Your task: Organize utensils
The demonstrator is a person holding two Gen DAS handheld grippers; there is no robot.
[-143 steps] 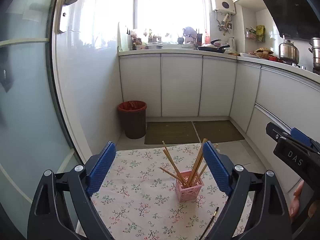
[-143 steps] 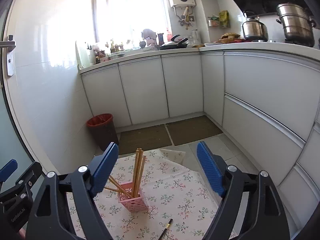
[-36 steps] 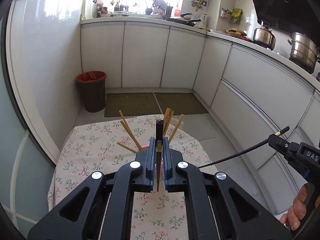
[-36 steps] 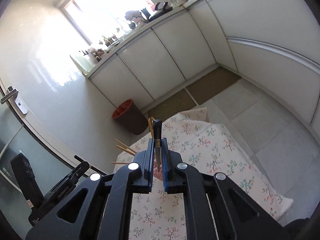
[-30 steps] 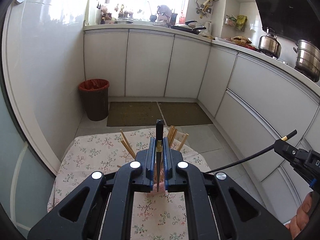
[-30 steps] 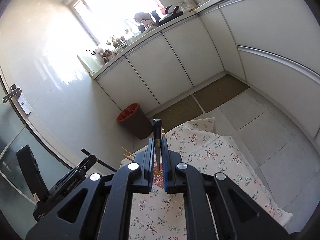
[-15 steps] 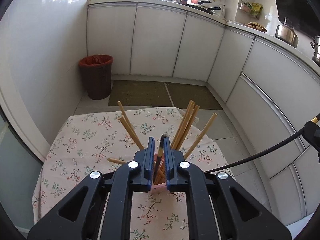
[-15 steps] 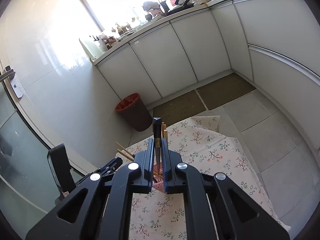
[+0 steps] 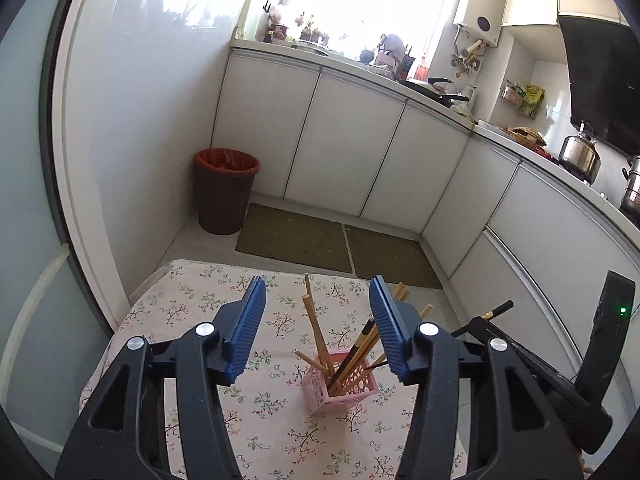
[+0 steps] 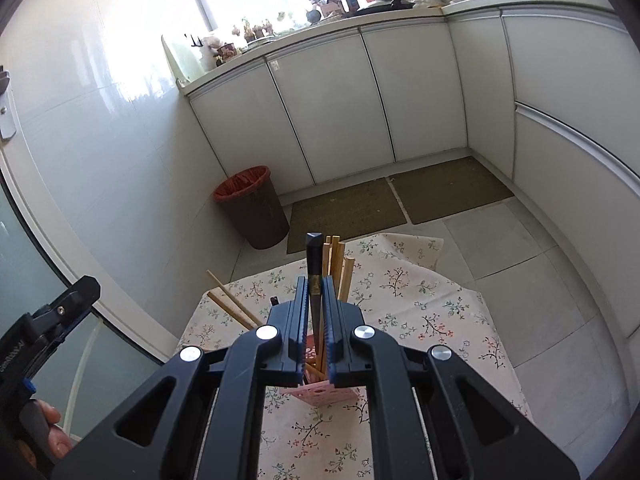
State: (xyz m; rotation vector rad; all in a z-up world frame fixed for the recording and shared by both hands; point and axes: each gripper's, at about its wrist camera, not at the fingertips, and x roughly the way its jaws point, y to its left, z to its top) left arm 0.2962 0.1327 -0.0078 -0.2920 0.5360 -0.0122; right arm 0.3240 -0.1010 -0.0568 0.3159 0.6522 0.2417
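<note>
1 dark chopstick [image 10: 315, 280] is clamped upright in the right tongs [image 10: 315, 332], which hang just over the pink holder [image 10: 320, 394]; by my reading this one has yet to go in. The left tongs [image 9: 316, 328] have just been opening, and their blue pads now stand apart with nothing between them. Beyond them, a dark chopstick [image 9: 354, 354] leans inside the pink holder among several wooden chopsticks [image 9: 314, 328], so that delivery looks done. The holder stands on the flowered surface [image 9: 200, 304], whose visible cloth shows no other loose utensils. What remains, I judge, is lowering and releasing the right-hand stick.
</note>
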